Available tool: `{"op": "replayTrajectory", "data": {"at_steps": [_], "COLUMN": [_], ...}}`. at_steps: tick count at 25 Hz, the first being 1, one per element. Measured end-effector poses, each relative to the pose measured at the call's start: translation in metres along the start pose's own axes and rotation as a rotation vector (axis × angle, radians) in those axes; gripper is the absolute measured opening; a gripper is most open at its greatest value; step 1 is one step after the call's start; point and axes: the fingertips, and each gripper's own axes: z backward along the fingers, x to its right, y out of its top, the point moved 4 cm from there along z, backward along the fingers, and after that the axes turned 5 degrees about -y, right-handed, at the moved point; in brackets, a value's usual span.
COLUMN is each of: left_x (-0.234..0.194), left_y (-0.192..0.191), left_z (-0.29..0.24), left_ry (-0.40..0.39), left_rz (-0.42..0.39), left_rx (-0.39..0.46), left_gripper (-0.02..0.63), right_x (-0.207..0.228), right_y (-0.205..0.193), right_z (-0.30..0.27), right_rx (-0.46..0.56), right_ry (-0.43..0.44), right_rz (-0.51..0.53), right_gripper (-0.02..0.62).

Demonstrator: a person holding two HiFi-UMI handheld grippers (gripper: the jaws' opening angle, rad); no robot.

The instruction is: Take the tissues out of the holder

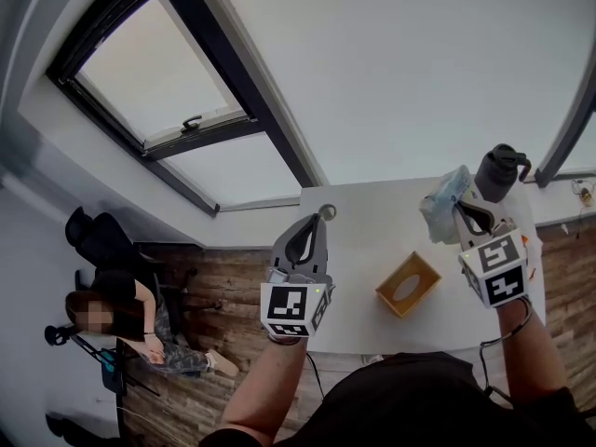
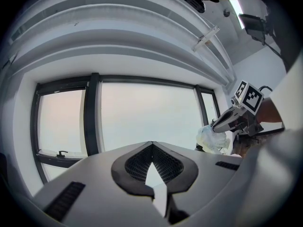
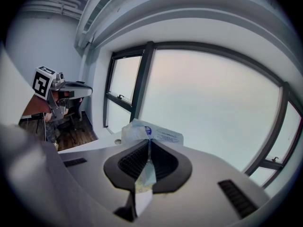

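Right gripper (image 1: 463, 210) pinches a crinkly, blue-printed plastic tissue pack (image 1: 445, 199) at upper right; left gripper (image 2: 152, 146) is pressed together, empty.

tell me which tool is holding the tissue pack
The right tool: its jaws pinch the tissue pack. The left tool is shut with nothing between its jaws.

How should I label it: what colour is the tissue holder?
The holder is yellow; the head view shows it best.

holder (image 1: 408, 285) on table (image 1: 358, 226); tissue pack (image 1: 443, 199) in r gripper (image 1: 459, 209); bottle (image 1: 498, 171) behind.
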Motion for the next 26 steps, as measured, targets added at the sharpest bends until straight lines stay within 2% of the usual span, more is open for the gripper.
{"op": "replayTrajectory", "data": {"at_steps": [11,17,26], "left_x": [0.001,0.002,0.001], "left_y": [-0.004,-0.004,-0.003], "left_z": [0.003,0.003,0.006], "left_ry": [-0.008,-0.002,-0.017], "left_rz": [-0.003,-0.038,-0.004], "left_rx": [-0.012,-0.01,0.005], "left_gripper": [0.003,0.003,0.003], "right_x": [-0.003,-0.002,-0.004], "right_y": [0.009,0.011,0.012], "right_z": [-0.001,-0.002,0.002], "right_rx": [0.017,0.02,0.017], "right_ry": [-0.001,-0.009,-0.021], "right_rz": [0.011,0.02,0.028], "right_gripper": [0.017,0.017,0.017]}}
